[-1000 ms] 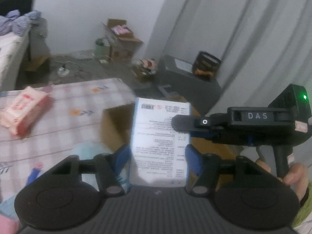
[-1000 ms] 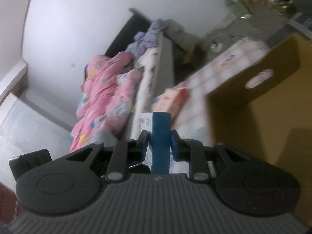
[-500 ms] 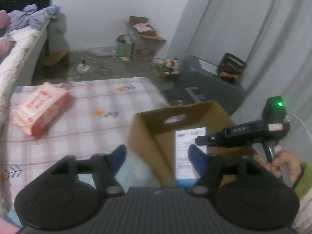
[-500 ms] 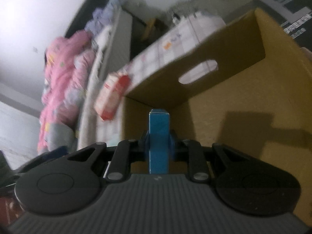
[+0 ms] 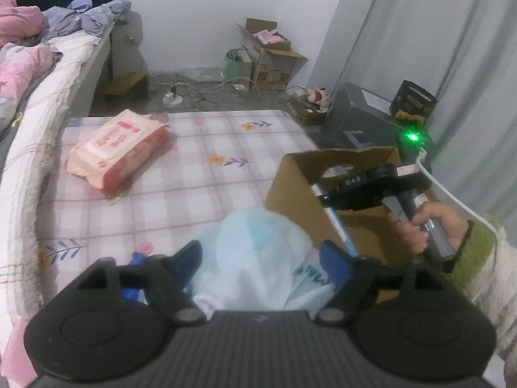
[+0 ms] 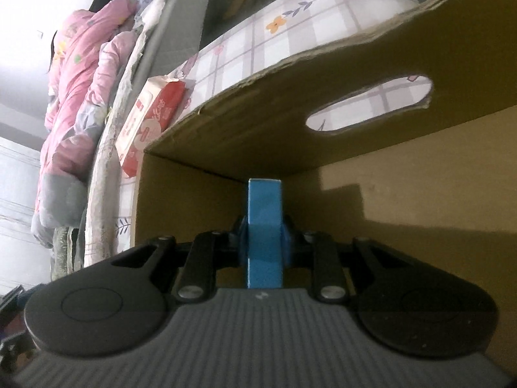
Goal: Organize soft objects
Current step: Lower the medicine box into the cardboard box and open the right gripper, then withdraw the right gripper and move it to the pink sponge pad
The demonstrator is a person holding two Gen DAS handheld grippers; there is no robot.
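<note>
The right gripper (image 6: 264, 242) is clamped on a thin blue-edged flat pack (image 6: 264, 226), its blue fingers (image 6: 287, 241) pressing both faces, and the pack stands on edge inside the open brown cardboard box (image 6: 420, 168). Straight ahead of it is the box's far wall with an oval hand-hole cut through; the box floor lies to its right. Beyond the wall's rim, up and to the left, a pink and red soft wipes packet (image 6: 152, 119) lies on the checked floral bedcover (image 6: 290, 35).

From the left gripper's view, the person's right hand (image 5: 426, 226) grips the handle of the right gripper (image 5: 326, 199), which reaches down into the same box (image 5: 297, 190), with the pack (image 5: 336, 223) showing as a slim white and blue strip at the near wall.

The left gripper (image 5: 261, 258) hangs with its jaws spread wide, holding nothing. Between and just under its blue fingers (image 5: 334, 260) sits a pale blue and white soft bundle (image 5: 252, 252), though whether they touch it I cannot tell. The box stands just right of this bundle. Further ahead and to the left, the wipes packet (image 5: 116, 148) rests well apart on the bedcover (image 5: 210, 168).
</note>
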